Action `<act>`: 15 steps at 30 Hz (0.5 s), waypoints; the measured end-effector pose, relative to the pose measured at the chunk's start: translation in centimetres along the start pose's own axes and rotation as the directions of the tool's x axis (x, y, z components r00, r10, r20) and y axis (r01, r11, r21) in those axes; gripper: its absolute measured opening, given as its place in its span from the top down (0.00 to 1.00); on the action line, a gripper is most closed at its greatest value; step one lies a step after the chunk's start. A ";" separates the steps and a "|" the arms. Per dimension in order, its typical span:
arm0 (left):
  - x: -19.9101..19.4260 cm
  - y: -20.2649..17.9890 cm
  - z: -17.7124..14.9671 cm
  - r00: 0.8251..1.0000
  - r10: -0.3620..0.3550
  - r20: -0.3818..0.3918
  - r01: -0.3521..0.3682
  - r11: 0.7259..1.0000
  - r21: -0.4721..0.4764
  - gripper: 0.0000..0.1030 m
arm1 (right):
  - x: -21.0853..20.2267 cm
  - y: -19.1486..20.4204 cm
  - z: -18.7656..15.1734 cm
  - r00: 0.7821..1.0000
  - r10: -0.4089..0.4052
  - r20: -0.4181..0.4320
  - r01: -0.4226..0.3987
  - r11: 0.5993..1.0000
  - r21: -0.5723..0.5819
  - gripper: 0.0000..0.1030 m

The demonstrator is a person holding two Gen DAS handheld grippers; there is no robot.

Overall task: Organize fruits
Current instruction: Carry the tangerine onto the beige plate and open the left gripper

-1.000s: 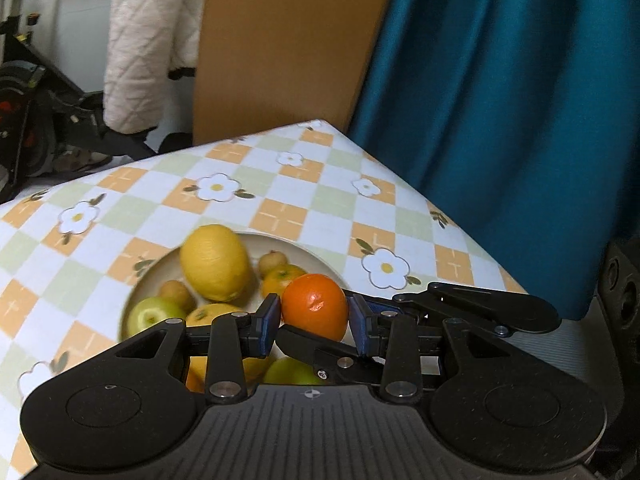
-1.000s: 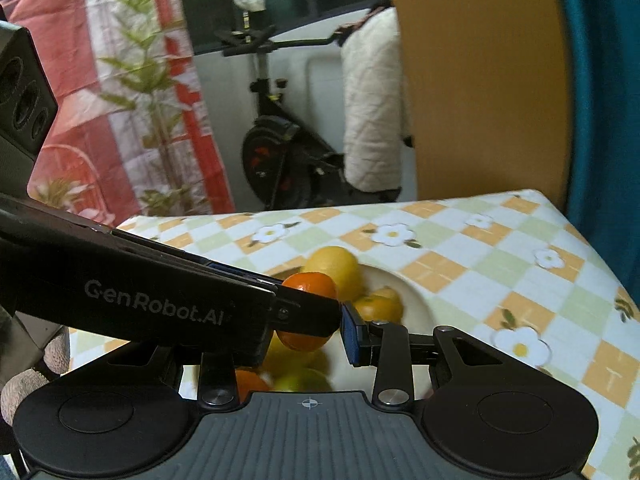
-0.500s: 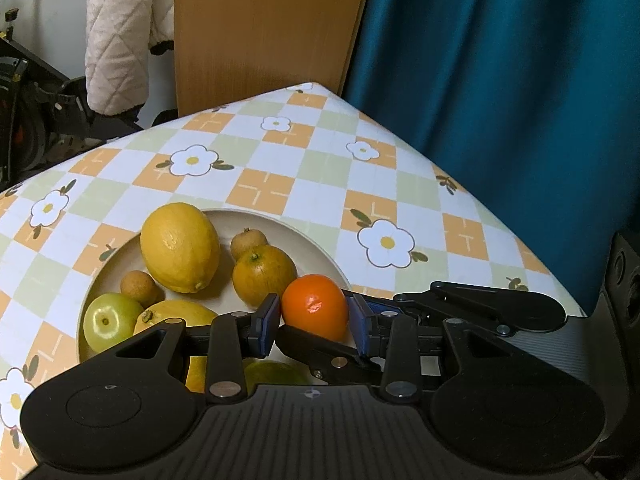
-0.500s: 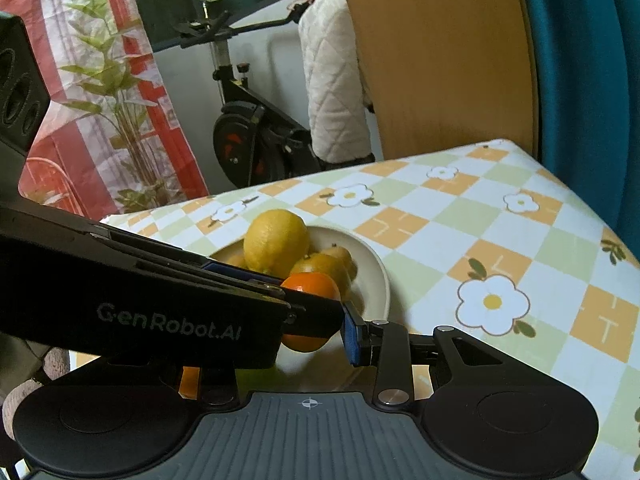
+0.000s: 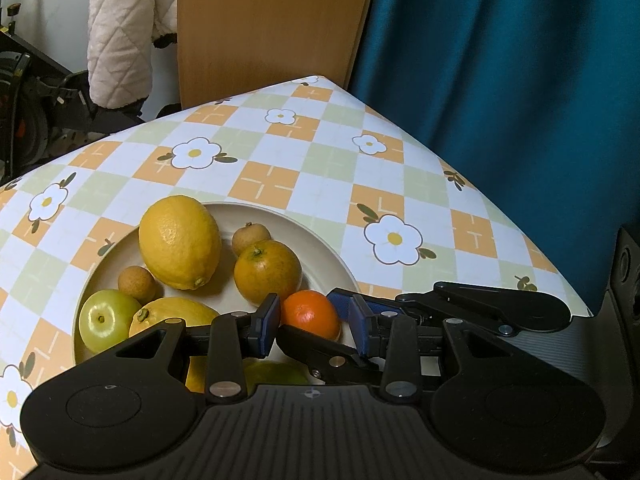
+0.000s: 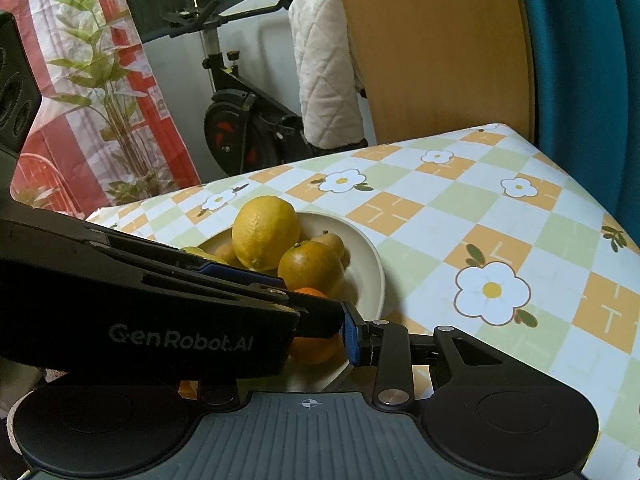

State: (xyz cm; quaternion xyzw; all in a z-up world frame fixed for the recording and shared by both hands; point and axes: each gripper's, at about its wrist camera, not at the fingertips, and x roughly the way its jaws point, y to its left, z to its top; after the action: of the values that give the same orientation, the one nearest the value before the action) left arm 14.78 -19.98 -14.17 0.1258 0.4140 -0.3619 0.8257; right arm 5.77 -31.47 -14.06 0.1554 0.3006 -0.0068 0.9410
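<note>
A small orange tangerine point(image 5: 310, 316) is pinched between the blue pads of my left gripper point(image 5: 314, 326), low over the near right part of a cream plate point(image 5: 336, 256). My right gripper point(image 5: 316, 320) reaches in from the right, and its fingers close on the same tangerine point(image 6: 314, 346). In the right wrist view its right pad point(image 6: 352, 340) presses the fruit; the other finger is hidden behind the left gripper's black housing point(image 6: 160, 320). On the plate lie a big lemon point(image 5: 180, 242), a dull orange citrus point(image 5: 267, 272), a green apple point(image 5: 106, 320) and two small brown fruits.
The plate point(image 6: 376, 264) sits on a table with a checked, flowered cloth point(image 5: 280, 176), whose edges fall off at the right and far side. Behind stand a teal curtain point(image 5: 500, 60), a wooden board point(image 5: 272, 20), a quilted white cloth point(image 5: 120, 32) and an exercise bike point(image 6: 240, 120).
Both grippers have come down toward the plate with the tangerine between them, so the plate and fruits now look larger and nearer. Neither grip has changed.
</note>
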 end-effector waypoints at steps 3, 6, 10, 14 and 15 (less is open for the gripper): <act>-0.1 0.0 -0.1 1.000 0.000 0.002 0.000 1.000 -0.002 0.61 | 0.1 0.0 0.1 1.000 -0.003 -0.004 0.003 1.000 -0.001 0.68; -0.2 0.1 -0.1 1.000 0.002 0.004 -0.002 1.000 -0.003 0.60 | 0.1 0.0 0.1 1.000 -0.006 -0.007 0.006 1.000 -0.003 0.66; -0.5 0.2 -0.2 1.000 0.012 0.013 -0.012 1.000 -0.004 0.55 | 0.0 0.0 0.1 1.000 -0.009 -0.003 0.009 1.000 -0.007 0.65; -1.0 0.2 -0.2 0.999 0.020 0.026 -0.020 1.000 -0.006 0.54 | -0.2 0.1 0.2 1.000 -0.017 -0.004 0.017 1.000 -0.011 0.63; -1.2 0.2 -0.2 0.999 0.022 0.030 -0.022 1.000 -0.006 0.54 | -0.2 0.0 0.3 1.000 -0.020 -0.004 0.020 1.000 -0.011 0.63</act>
State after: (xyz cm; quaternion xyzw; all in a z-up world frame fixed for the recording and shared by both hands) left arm 14.34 -19.10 -13.41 0.1227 0.4010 -0.3534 0.8362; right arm 5.74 -31.53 -13.74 0.1472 0.3043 -0.0143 0.9410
